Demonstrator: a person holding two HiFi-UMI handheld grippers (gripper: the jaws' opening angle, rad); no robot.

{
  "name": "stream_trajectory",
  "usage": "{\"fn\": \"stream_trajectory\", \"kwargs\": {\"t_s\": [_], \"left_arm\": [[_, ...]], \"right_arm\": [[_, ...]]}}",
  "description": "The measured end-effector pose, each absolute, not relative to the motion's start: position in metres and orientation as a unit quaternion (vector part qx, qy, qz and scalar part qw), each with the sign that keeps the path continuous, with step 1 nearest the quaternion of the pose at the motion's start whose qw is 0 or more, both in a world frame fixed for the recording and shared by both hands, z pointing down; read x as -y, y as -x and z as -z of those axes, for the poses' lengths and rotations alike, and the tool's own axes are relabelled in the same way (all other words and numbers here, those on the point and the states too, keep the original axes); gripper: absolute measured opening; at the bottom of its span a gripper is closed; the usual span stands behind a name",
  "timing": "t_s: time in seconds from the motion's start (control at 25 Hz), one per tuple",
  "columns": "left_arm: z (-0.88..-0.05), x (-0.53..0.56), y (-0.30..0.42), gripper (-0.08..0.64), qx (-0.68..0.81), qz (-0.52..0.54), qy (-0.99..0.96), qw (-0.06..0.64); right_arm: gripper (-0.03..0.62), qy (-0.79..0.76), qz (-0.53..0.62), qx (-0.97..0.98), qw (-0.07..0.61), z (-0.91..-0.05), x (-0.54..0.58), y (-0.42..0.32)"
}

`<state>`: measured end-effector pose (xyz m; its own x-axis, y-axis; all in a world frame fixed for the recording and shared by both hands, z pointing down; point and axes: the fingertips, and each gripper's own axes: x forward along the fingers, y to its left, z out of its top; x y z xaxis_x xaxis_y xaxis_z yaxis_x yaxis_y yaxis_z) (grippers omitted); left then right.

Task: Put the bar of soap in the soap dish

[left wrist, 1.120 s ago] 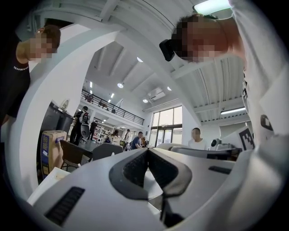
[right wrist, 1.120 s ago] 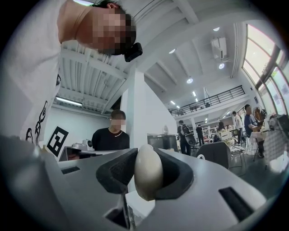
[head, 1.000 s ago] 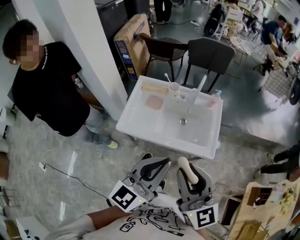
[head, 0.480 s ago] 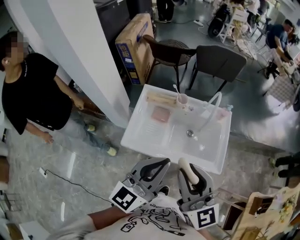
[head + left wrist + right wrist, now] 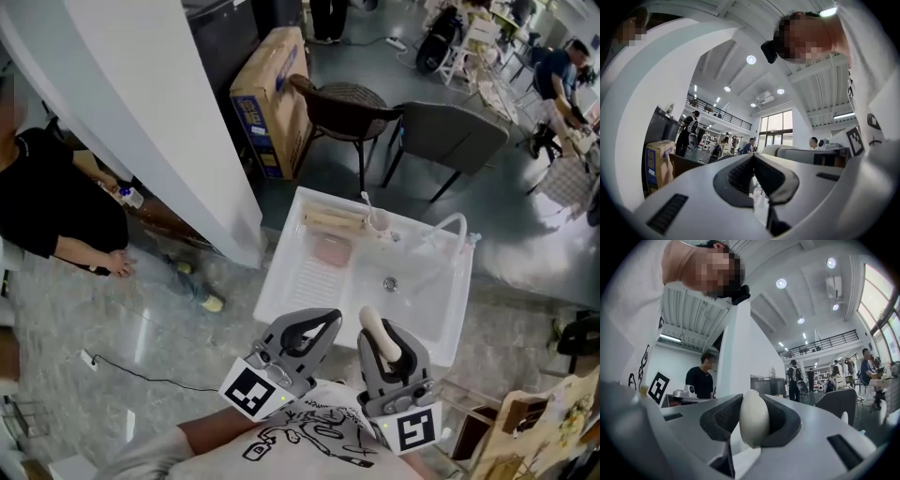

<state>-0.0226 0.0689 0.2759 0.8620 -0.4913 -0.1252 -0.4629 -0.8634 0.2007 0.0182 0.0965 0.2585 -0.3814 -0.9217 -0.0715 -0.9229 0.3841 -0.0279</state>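
At the lower centre of the head view, the right gripper (image 5: 386, 352) is clamping a cream, oval bar of soap (image 5: 374, 330) between its jaws. The bar is standing on edge and poking out past the tips, probably so it can be carried without slipping. Just to its left, the left gripper (image 5: 302, 339) is resting with its jaws pressed together on nothing, apparently idle. Both grippers are pointing roughly level, away from the person's chest and toward the white sink (image 5: 281, 302) in the middle of the frame. The pinkish soap dish (image 5: 330, 251) is sitting on the sink's left side, well apart from the soap.
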Motion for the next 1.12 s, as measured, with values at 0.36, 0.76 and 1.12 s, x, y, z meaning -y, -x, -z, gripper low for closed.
{"fn": "stream_trajectory", "kwargs": {"t_s": [0.36,0.76,1.12], "left_arm": [[-0.278,-0.025,0.025,0.003,0.226,0.076,-0.968,0.083],[-0.289,0.003,0.002,0.003,0.232,0.054,-0.967,0.085],[-0.307,0.014,-0.011,0.003,0.248,0.032,-0.965,0.086]], "right_arm": [[0.115,0.574,-0.007,-0.818,0.038,-0.260,-0.055,-0.014],[0.115,0.573,0.005,-0.819,0.032,-0.268,-0.029,-0.040],[0.115,0.553,0.018,-0.833,0.023,-0.284,-0.015,-0.050]]}}
